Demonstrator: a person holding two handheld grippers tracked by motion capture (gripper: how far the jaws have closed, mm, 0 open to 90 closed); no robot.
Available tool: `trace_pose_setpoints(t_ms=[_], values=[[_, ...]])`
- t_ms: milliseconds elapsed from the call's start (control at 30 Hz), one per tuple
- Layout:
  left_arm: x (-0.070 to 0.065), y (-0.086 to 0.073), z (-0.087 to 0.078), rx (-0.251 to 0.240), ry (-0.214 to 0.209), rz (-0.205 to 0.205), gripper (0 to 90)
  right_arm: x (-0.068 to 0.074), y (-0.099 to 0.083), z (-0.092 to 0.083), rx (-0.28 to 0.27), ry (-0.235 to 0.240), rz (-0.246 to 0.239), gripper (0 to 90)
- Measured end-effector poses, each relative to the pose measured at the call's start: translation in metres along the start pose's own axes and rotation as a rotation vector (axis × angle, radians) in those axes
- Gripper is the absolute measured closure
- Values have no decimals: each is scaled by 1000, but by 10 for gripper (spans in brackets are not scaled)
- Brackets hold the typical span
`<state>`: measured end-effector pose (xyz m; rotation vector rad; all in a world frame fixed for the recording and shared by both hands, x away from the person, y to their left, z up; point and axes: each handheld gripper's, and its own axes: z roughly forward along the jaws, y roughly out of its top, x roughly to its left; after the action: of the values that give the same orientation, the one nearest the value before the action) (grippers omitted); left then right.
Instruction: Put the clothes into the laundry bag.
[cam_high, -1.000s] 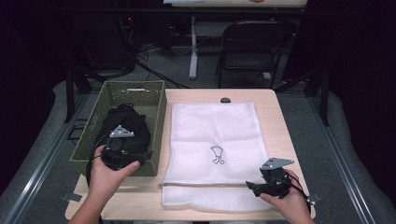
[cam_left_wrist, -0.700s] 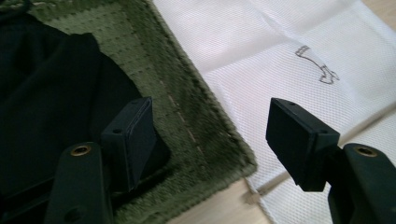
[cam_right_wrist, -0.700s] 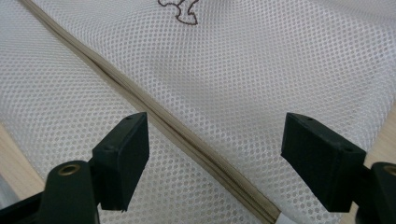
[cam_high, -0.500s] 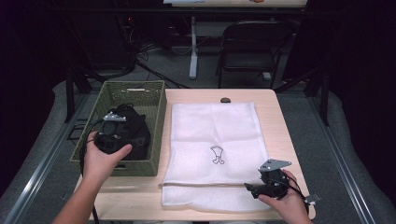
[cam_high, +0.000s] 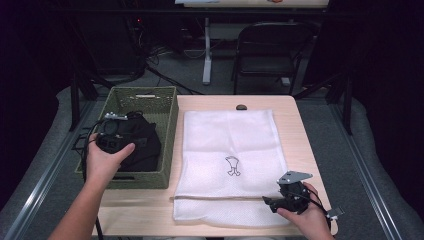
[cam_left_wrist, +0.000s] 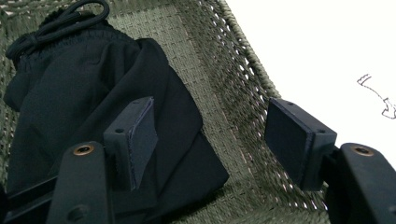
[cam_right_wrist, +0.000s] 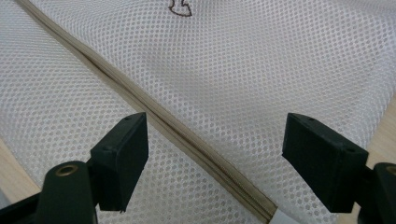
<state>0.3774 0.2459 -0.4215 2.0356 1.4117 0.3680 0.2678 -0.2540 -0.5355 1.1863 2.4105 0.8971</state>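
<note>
High view: left gripper (cam_high: 114, 137) has moved farther over basket's (cam_high: 167, 125) black garment (cam_high: 140, 147).

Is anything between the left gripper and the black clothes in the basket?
Nothing visible. The left gripper hangs open over the black clothes inside the green basket, one pad above the fabric, the other near the basket's wall.

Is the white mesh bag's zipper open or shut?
Shut: the zipper runs as one closed line across the flat mesh bag, with no gap.
</note>
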Motion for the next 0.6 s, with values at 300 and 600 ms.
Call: trace_pose_setpoints(t_ms=[300,600], values=[[14,6,9,40,43,-36,340,-1,-1,1,7,-1,-3,229],[24,11,15,69,73,-55,329,-1,-1,1,13,1,-7,236]])
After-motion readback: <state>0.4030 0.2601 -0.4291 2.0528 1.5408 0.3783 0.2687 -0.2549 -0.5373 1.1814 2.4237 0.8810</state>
